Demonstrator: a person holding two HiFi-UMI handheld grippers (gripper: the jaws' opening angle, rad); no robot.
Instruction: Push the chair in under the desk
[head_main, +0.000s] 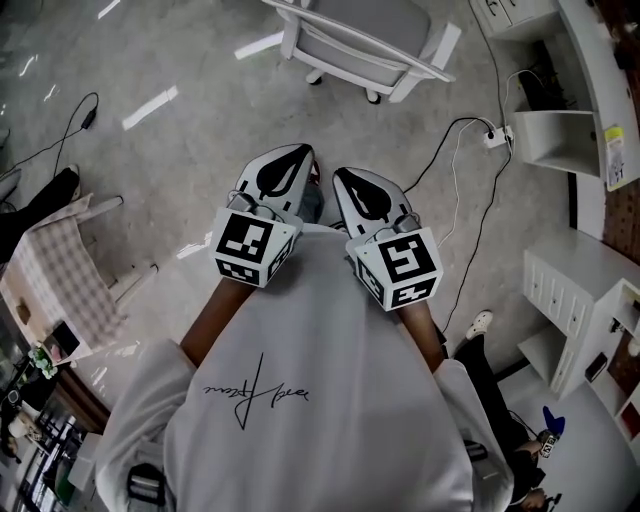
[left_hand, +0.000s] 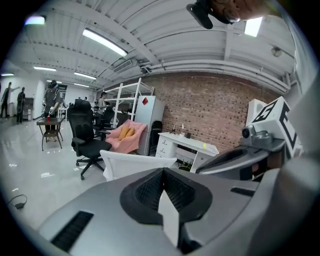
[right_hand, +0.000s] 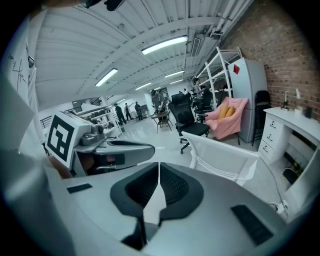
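Jaws clenched on both, nothing between them: left gripper (left_hand: 162, 174) and right gripper (right_hand: 158, 169) side by side. The white chair (head_main: 365, 40) is out on open floor, just beside the desk (head_main: 590, 60), not under it, and I'm short of it. It looks light and on castors, so it should roll easily but may swivel. I'd press shut tips on the stiff backrest frame, one per side.

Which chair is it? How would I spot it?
Find the brick wall, then the white desk along it. The chair stands on the floor near that desk. It is white; the black chair and pink armchair stand farther back.
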